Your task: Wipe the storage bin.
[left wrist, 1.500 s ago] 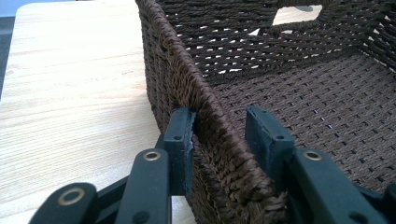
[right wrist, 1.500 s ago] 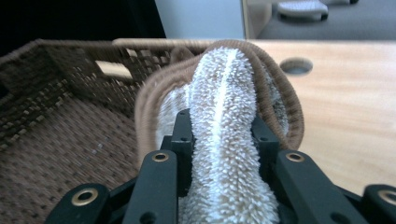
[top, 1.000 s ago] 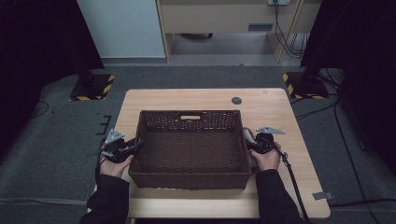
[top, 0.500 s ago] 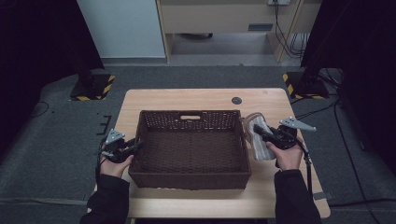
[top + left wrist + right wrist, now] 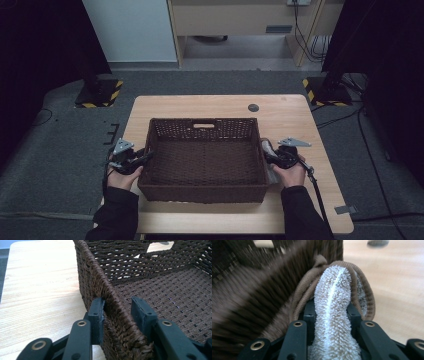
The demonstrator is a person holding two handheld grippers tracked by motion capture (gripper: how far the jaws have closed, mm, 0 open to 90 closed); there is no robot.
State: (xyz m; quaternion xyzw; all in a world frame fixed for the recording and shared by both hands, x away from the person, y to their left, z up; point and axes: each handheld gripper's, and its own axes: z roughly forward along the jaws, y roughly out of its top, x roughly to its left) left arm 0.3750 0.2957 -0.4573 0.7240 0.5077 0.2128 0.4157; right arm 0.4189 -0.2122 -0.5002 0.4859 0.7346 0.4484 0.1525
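The right gripper [image 5: 329,312] pinches a soft, light towel [image 5: 332,302] fold, centre frame beside the basket [image 5: 205,150]. It droops, so grip it mid-fold. The left gripper [image 5: 117,312] straddles the stiff left rim on the tabletop [image 5: 290,110], fingers [image 5: 97,312] spread, one touching.

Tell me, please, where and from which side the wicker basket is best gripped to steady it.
Grip the wicker basket on its thick braided side rim, coming from the side, one jaw outside the wall and one inside, as the left gripper straddles it; the upright wall fits between the jaws.
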